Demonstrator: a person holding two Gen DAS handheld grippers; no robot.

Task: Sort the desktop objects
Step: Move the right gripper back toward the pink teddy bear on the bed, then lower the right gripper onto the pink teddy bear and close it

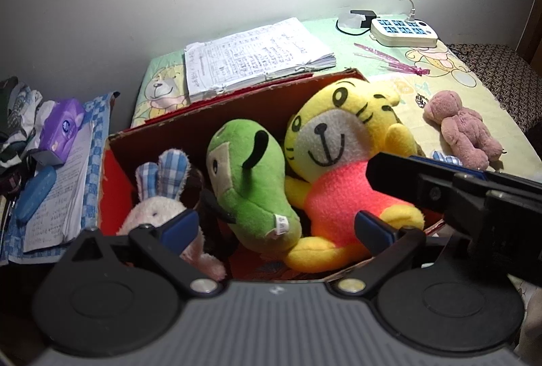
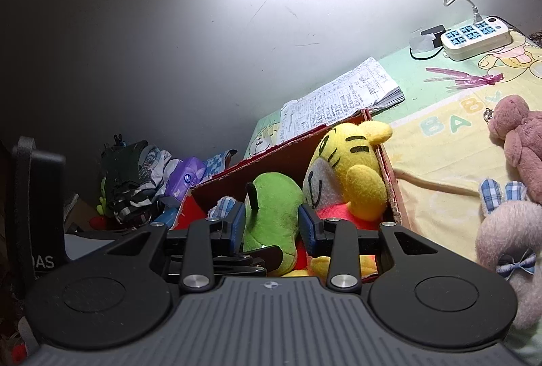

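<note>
A red cardboard box [image 1: 237, 101] holds a white bunny plush with checked ears [image 1: 159, 206], a green plush [image 1: 250, 183] and a yellow tiger plush in a pink shirt [image 1: 342, 162]. My left gripper [image 1: 276, 227] is open above the box's near side, empty. My right gripper [image 2: 272, 223] is open, its fingertips on either side of the green plush [image 2: 271, 213] without pressing it. It reaches into the left wrist view as a black bar [image 1: 440, 186]. On the mat lie a pink bear plush [image 2: 521, 142] and a second bunny plush [image 2: 508, 237].
An open notebook [image 1: 254, 57] lies behind the box. A white power strip [image 1: 403, 30] and a pink ribbon [image 1: 389, 61] sit at the back right. Left of the box are papers, a purple tissue pack [image 1: 61, 128] and a blue case [image 1: 35, 193].
</note>
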